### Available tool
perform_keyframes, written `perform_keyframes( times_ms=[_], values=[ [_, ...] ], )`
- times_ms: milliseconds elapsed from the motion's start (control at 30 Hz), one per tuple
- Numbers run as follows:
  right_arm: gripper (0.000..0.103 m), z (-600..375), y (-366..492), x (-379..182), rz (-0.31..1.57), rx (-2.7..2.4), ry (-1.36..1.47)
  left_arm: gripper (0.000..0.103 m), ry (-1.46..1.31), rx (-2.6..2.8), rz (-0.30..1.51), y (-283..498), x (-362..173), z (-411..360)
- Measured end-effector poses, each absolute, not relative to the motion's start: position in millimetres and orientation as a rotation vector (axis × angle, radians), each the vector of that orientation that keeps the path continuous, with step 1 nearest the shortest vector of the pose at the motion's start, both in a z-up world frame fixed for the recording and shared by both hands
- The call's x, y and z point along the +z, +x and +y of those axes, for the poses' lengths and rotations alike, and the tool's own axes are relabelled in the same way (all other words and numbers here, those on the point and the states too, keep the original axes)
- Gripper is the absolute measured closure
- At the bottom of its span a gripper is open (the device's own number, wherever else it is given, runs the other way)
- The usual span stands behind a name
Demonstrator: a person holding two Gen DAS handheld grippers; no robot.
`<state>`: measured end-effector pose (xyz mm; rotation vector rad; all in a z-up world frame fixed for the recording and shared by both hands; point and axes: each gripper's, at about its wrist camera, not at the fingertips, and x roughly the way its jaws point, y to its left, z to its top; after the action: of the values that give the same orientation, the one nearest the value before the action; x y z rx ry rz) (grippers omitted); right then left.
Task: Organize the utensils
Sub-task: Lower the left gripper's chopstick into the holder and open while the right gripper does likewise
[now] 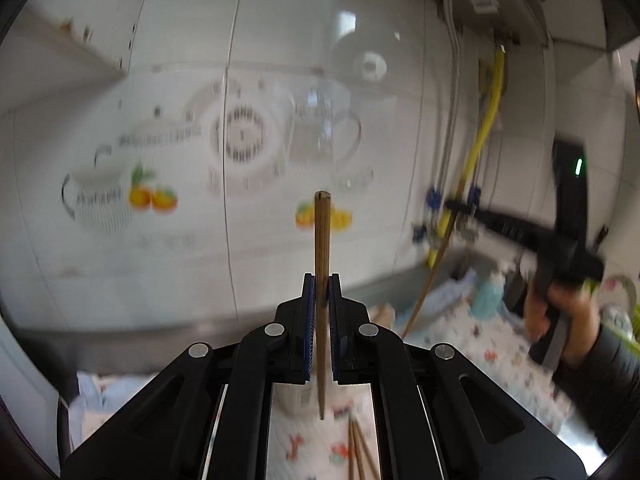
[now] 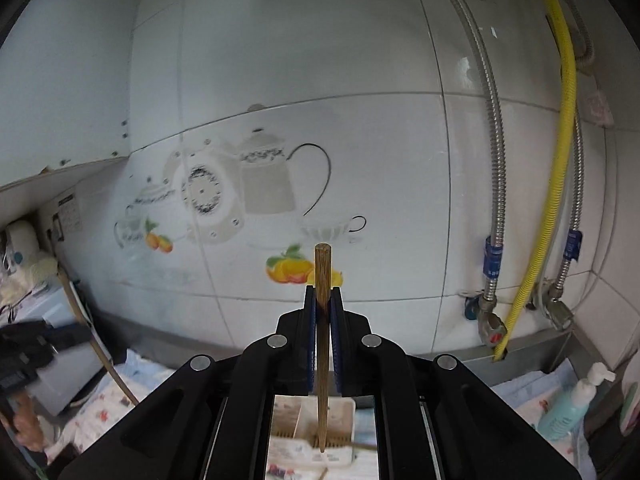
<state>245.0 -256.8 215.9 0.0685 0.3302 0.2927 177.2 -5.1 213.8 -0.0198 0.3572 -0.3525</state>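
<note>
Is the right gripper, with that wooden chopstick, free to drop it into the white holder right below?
Probably yes. The right gripper is shut on an upright brown wooden chopstick, whose lower tip hangs over the white divided utensil holder. Nothing visible lies between them, though the gripper body hides much of the holder.

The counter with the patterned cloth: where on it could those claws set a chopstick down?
Judging loosely, the patterned cloth between the left claw and the hand looks bare. Under the left claw, loose chopsticks already lie. Below the right claw, the white divided holder fills the space.
</note>
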Motion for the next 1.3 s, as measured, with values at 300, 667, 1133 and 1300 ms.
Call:
perform_keyframes(
  times_ms=[300,667,1133,1300],
  values=[
    [0.096,-253.2,279.6,184.6,0.381,0.300,0.079,0.098,-0.034,-0.300,0.302,221.3,217.3,-18.6],
    [0.096,-248.7,282.3,157.1,0.434,0.314,0.055,0.096,-0.027,-0.275,0.439,250.3,166.4,-21.4],
    [0.070,-260.9,219.0,178.6,0.391,0.307,0.031,0.067,-0.050,-0.263,0.419,201.2,166.7,-4.3],
    [0.062,-259.7,174.6,172.0,0.397,0.309,-0.007,0.067,-0.050,-0.265,0.429,165.1,151.9,4.0]
  ],
)
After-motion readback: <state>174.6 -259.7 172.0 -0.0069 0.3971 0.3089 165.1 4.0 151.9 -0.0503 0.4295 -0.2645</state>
